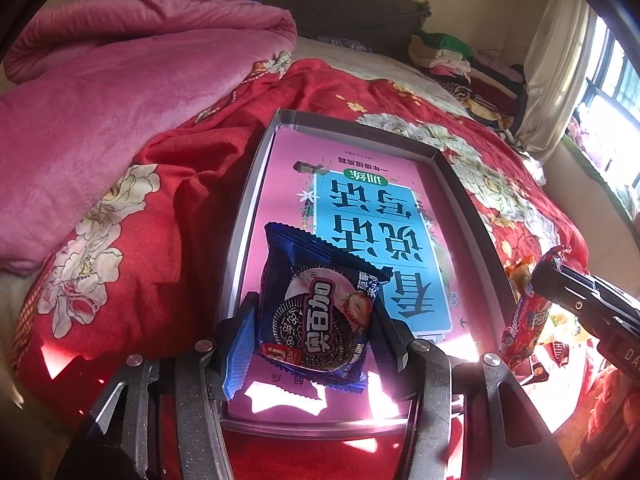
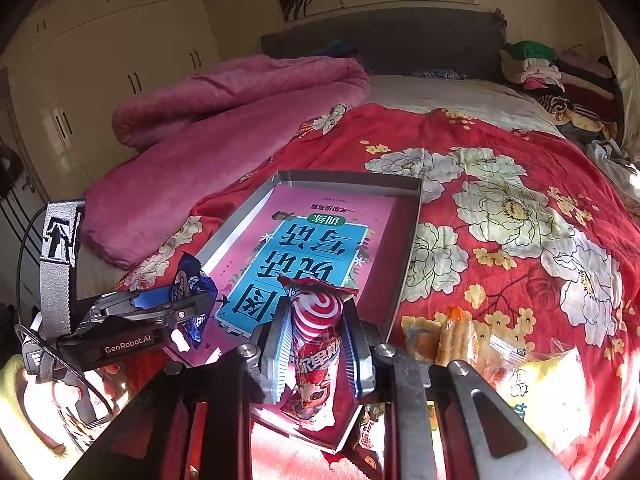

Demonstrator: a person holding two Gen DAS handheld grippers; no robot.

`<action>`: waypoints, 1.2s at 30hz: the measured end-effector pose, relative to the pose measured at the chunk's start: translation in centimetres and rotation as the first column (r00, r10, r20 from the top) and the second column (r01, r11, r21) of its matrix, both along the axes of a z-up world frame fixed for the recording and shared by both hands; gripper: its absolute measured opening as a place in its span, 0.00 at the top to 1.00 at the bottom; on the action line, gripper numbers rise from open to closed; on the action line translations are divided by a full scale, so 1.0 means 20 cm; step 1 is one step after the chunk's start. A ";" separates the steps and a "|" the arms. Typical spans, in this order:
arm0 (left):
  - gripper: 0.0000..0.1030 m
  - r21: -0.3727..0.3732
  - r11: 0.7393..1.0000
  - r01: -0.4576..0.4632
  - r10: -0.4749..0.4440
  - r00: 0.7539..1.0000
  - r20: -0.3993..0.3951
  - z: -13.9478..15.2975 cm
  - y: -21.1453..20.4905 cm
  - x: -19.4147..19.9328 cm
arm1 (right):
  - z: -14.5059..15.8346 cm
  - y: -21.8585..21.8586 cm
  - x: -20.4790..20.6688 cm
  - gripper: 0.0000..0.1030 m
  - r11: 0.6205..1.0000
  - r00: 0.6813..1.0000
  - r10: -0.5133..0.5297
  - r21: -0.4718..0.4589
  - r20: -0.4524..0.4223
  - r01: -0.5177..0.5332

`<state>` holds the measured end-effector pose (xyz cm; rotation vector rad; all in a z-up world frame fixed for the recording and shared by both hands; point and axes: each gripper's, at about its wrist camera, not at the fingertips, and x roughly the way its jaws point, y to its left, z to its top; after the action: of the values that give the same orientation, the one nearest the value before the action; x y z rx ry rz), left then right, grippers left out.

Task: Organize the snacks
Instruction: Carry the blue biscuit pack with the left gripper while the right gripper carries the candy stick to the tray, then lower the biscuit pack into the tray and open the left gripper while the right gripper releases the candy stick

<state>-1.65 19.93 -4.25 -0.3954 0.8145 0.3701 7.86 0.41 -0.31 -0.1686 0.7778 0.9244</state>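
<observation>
The left hand-held gripper clenched a blue cookie packet above the shallow box on the bed. The right hand-held gripper grasped a red lollipop-print snack, seemingly over the box's near edge.

Hidden, cropped and unreadable parts

In the left wrist view we lose the lower edge of the blue cookie packet behind the left gripper, and the right gripper at the right edge is cut off, covering the middle of the red candy wrapper. In the right wrist view the book in the tray is partly covered at lower centre, and the snack pile at lower right is glare-washed, its labels unreadable to us.
</observation>
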 end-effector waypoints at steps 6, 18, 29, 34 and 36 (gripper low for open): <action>0.48 0.000 1.000 -0.006 0.006 1.000 -0.006 -0.01 0.01 0.00 | -0.06 0.01 0.02 0.76 0.999 1.000 -0.005 -0.034 -0.028 0.004; 0.48 0.002 1.000 -0.013 0.013 1.000 -0.020 -0.03 0.02 0.01 | -0.15 0.02 0.06 0.76 0.997 0.997 -0.027 -0.069 -0.070 0.022; 0.47 0.004 1.000 -0.013 0.013 0.999 -0.032 -0.05 0.02 0.02 | -0.21 0.03 0.03 0.76 0.995 0.996 -0.014 -0.101 -0.089 0.005; 0.47 0.007 1.000 -0.011 0.011 0.999 -0.039 -0.05 0.02 0.03 | -0.21 0.03 0.01 0.76 0.994 0.996 -0.002 -0.106 -0.084 -0.007; 0.47 0.003 1.000 -0.009 0.009 0.999 -0.040 -0.06 0.02 0.03 | -0.21 0.03 0.00 0.76 0.994 0.996 0.000 -0.108 -0.088 -0.010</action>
<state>-0.97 20.36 -5.35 -0.3901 0.8508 0.3886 7.88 1.06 -4.48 -0.2262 0.9106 0.8995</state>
